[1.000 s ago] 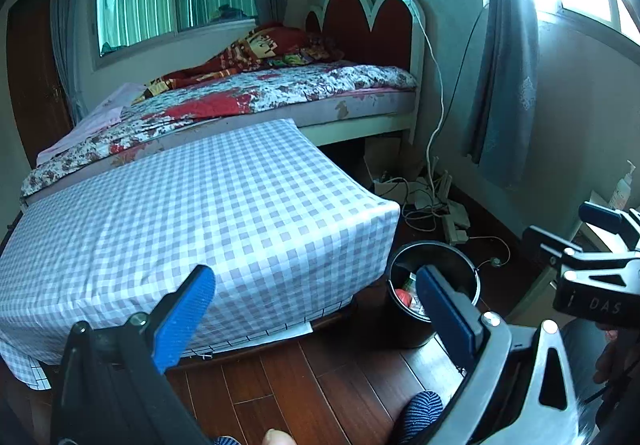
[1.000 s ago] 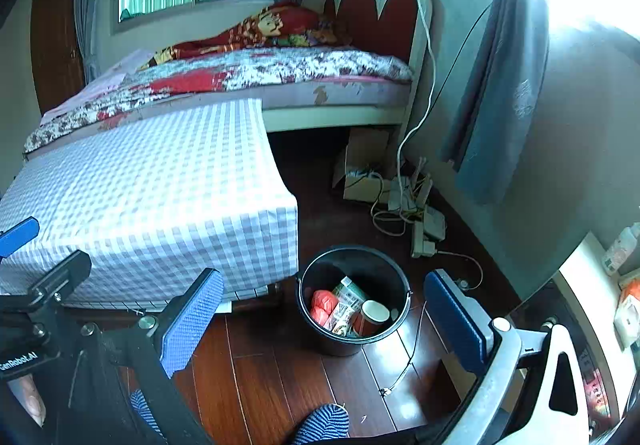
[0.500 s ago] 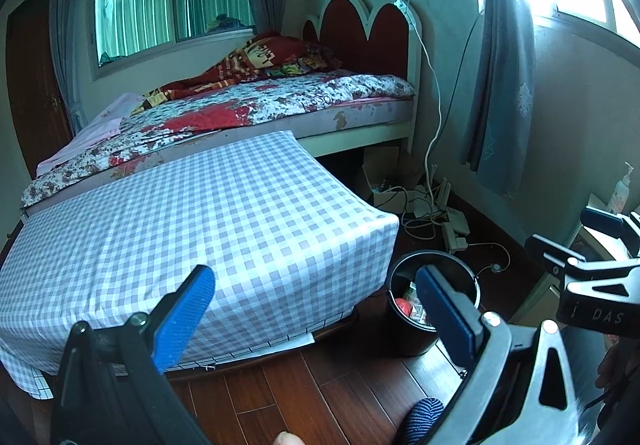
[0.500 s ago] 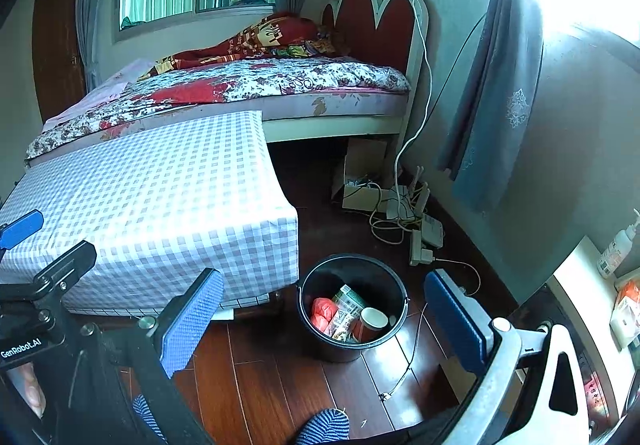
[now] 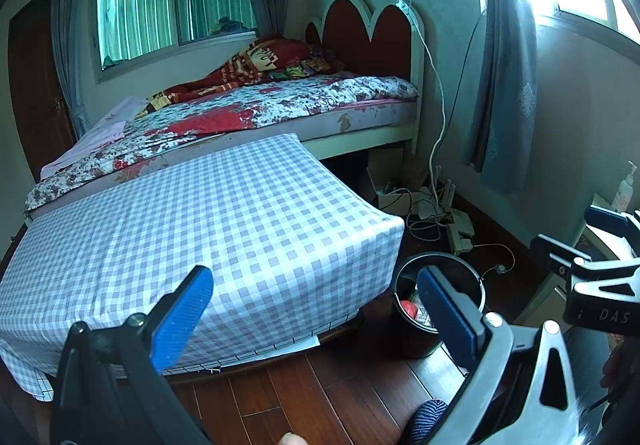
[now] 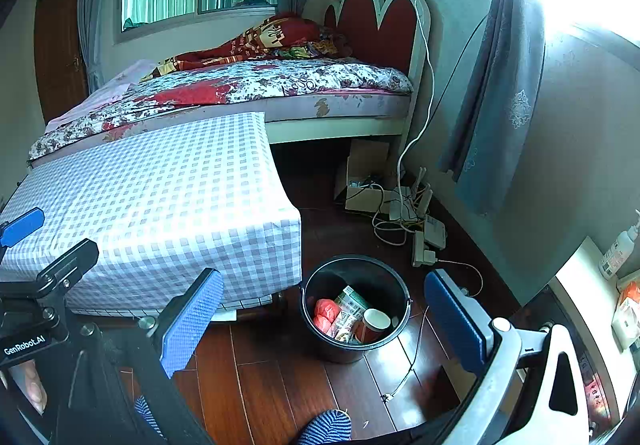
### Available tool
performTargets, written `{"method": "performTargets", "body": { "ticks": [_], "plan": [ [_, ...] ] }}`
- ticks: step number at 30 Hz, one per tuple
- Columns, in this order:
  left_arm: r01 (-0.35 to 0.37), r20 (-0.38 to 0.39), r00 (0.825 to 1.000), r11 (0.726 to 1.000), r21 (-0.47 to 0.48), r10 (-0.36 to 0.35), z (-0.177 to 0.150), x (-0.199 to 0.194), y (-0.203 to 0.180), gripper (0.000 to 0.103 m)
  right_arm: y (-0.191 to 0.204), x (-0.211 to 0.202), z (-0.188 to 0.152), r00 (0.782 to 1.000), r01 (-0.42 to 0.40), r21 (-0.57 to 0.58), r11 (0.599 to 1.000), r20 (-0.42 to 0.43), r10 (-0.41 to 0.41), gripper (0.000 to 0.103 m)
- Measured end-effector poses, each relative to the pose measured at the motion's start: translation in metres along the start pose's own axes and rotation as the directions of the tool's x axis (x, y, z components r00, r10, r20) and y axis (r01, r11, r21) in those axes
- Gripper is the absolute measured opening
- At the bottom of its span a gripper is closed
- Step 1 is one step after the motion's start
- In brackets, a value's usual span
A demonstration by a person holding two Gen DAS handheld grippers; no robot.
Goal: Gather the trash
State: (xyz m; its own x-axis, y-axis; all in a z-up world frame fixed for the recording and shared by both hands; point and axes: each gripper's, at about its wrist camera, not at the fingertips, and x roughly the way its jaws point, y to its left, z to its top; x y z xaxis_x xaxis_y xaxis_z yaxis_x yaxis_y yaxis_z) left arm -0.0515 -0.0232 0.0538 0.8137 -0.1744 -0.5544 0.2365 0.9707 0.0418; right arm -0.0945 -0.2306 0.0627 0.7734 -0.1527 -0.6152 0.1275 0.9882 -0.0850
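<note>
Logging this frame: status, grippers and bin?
Left gripper and right gripper: jaws open, empty. Round black plastic trash bucket on floor, holding wrappers and a cup. Thin cable alongside it.

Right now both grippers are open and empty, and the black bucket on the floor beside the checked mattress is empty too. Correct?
Not quite. The black bucket is not empty: the right wrist view shows a red wad, printed wrappers and a paper cup inside. Both the left gripper and right gripper are open and empty.

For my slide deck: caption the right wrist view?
Open right tool above a black trash bucket holding wrappers and a paper cup.
</note>
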Motion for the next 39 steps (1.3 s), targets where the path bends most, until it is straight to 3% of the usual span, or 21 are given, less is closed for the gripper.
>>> {"method": "performTargets", "body": {
  "ticks": [39],
  "plan": [
    [0.012, 0.003, 1.0, 1.0, 0.022, -0.012, -0.0007, 0.0006, -0.0029, 0.102, -0.0042, 0.0013, -0.0051, 1.0, -0.003, 0.009, 1.0, -0.014, 0.004, 0.102]
  ]
}}
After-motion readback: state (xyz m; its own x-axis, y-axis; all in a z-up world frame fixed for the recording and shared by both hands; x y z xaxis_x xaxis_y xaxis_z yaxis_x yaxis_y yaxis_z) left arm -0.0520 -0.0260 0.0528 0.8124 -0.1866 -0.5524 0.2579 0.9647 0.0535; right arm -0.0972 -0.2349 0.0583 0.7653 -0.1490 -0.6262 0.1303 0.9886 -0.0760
